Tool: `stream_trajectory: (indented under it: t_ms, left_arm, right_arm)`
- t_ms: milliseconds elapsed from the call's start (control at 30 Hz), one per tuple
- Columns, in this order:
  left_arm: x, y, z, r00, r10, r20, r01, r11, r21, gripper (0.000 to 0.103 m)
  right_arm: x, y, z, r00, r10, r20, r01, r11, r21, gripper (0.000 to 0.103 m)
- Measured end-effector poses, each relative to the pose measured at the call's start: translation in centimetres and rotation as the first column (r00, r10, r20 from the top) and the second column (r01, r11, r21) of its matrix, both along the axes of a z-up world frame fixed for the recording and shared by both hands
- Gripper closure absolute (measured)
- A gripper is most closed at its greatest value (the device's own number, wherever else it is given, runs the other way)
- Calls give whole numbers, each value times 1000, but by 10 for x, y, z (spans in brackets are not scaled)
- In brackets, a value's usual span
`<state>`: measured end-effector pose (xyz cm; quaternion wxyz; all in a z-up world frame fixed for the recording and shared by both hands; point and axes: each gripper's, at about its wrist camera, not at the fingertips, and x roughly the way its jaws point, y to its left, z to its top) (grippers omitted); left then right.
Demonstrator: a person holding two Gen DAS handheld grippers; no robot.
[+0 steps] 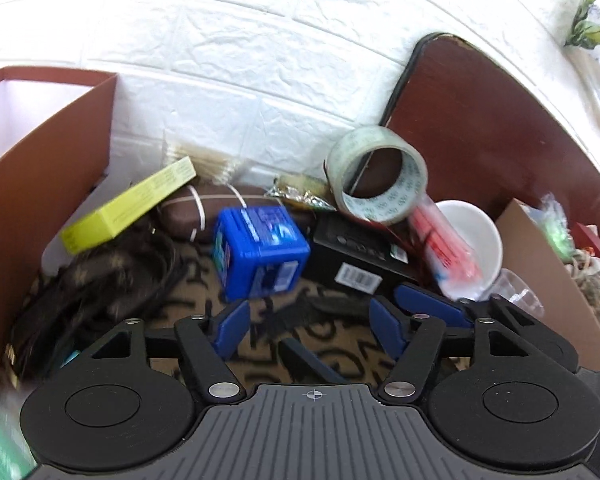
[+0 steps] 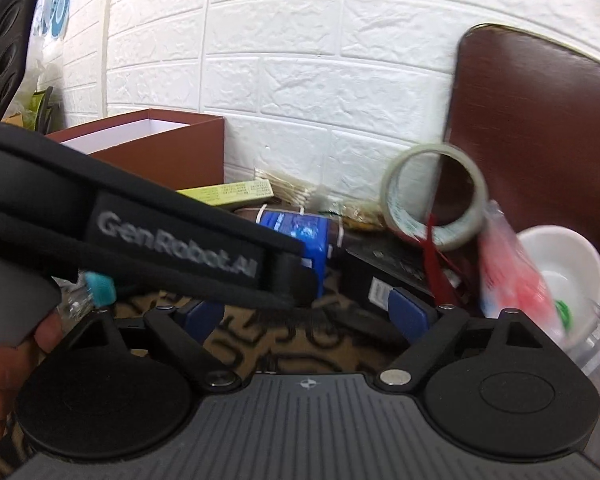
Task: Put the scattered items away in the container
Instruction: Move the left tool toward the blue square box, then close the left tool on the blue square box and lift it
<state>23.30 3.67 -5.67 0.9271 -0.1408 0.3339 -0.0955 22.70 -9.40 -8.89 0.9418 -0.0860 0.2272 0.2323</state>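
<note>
Hovering: left tongs [image 1: 308, 326] spread | right tongs [image 2: 308, 312] spread | glossy blue cube [image 1: 260, 252] | clear tape ring [image 1: 378, 174]

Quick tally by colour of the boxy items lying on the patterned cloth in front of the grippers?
Blue box: 1
Yellow box: 1
Black box: 1
Total: 3

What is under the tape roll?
The tape roll leans on a black box and a red-and-clear packet. A red strip shows beneath it; anything further under is covered.
</note>
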Motion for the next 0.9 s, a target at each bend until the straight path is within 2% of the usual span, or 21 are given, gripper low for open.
stream_trajectory:
  t_ms: [133,167,233,433,500,567,600,667,833,900]
  left_arm:
    - [25,5,-11,999,-12,-34,12,1000,-3,37]
    - [30,7,-14,999,-16,-47,15,1000,-12,44]
    - [39,10,-20,998,-16,-61,15,1000,-16,45]
    - [50,21,-27,996,-14,-93,8,998,-59,44]
    - [41,23,-20,998,-10,-56,6,998,-70,41]
    - [34,17,-12,1000,-30,6,30,999,-18,35]
    - [36,14,-11,999,-32,16,32,999,17,35]
    - [42,10,-13,1000,-30,1,30,999,37,34]
    - [53,25,-24,998,58,-35,-59,998,-34,29]
    - [56,27,-24,998,55,-27,-56,997,-54,28]
  right_arm:
    - [19,7,-9,1000,31,-5,-31,999,-19,18]
    - [23,8,-11,999,40,-9,-40,999,-19,20]
    - [30,10,-16,999,51,-18,-52,998,-26,22]
    - [41,12,-25,995,94,-23,-95,995,-28,23]
    - [39,9,-23,994,111,-14,-111,994,-10,24]
    - [37,10,-21,992,127,-2,-127,992,-3,24]
    - [37,13,-21,991,131,0,-131,991,-7,24]
    - [38,19,-23,990,142,1,-142,990,-18,22]
    - [37,22,-26,991,134,11,-134,990,-35,24]
    - [38,22,-27,992,125,13,-124,992,-32,23]
